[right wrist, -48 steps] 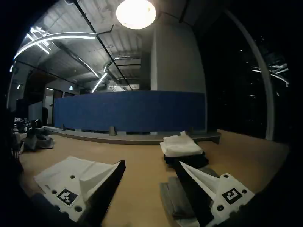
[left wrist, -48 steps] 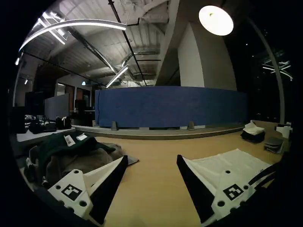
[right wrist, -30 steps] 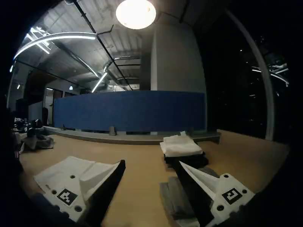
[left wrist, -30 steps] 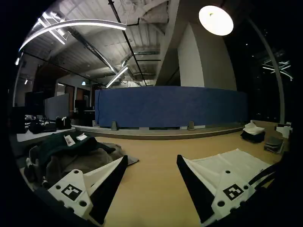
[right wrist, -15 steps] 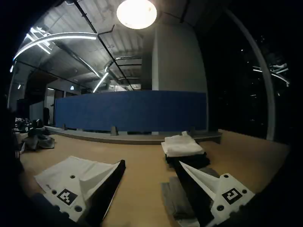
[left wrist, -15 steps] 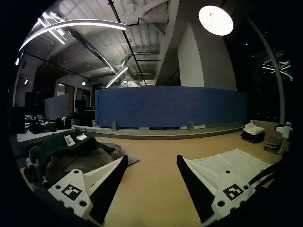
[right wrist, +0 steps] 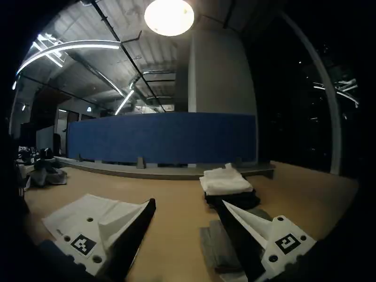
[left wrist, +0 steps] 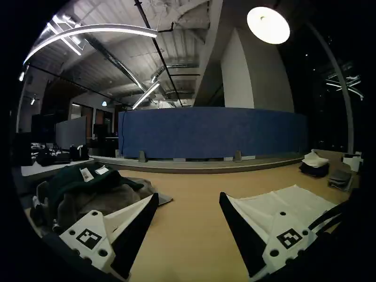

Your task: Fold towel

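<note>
The left gripper (left wrist: 188,195) had its fingers wide apart, holding nothing; the right gripper (right wrist: 186,201) was the same; a heap of messy towels (left wrist: 89,190) lay on the table (left wrist: 197,188) beside the left gripper; a folded white towel (right wrist: 224,181) sat ahead of the right one.

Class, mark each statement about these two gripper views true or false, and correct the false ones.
1. The left gripper is open and holds nothing. True.
2. A dark green towel lies on top of the crumpled pile. True.
3. The white folded towel lies beneath a dark towel. False: the white one lies on top of the dark one.
4. The right gripper is shut on a grey towel. False: it is open and empty; the grey towel lies folded on the table by one finger.
5. The partition behind the table is red. False: it is blue.
</note>
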Demonstrator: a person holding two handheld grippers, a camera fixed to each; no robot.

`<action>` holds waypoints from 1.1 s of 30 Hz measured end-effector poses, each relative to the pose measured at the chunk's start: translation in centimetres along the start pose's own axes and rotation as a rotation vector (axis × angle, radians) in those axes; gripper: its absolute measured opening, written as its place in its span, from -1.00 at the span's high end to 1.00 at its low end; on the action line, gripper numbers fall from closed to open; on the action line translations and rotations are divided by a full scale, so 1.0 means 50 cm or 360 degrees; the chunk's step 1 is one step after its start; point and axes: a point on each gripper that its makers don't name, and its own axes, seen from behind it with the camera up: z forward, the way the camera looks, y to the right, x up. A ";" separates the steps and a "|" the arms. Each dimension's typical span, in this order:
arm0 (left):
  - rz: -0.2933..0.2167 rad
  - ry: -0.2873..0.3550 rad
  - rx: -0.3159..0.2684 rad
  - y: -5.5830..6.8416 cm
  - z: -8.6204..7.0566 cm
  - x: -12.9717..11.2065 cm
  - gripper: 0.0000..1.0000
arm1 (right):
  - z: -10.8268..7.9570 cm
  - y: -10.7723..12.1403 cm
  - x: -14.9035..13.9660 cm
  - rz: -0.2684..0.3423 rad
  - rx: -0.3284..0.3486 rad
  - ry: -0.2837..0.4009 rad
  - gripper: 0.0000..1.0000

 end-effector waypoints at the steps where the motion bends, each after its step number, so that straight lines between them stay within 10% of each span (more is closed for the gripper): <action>1: 0.0000 0.0000 0.0004 0.000 0.000 -0.001 -0.92 | 0.001 0.002 -0.001 0.0000 -0.0004 -0.0001 -1.00; 10: 0.0024 -0.0006 0.0039 -0.007 -0.007 0.027 -0.92 | 0.001 0.010 0.062 0.0012 -0.0004 0.0018 -1.00; 33: 0.0012 0.0104 -0.0003 0.013 -0.036 0.477 -0.92 | -0.060 0.015 0.459 0.0075 0.0005 0.0104 -1.00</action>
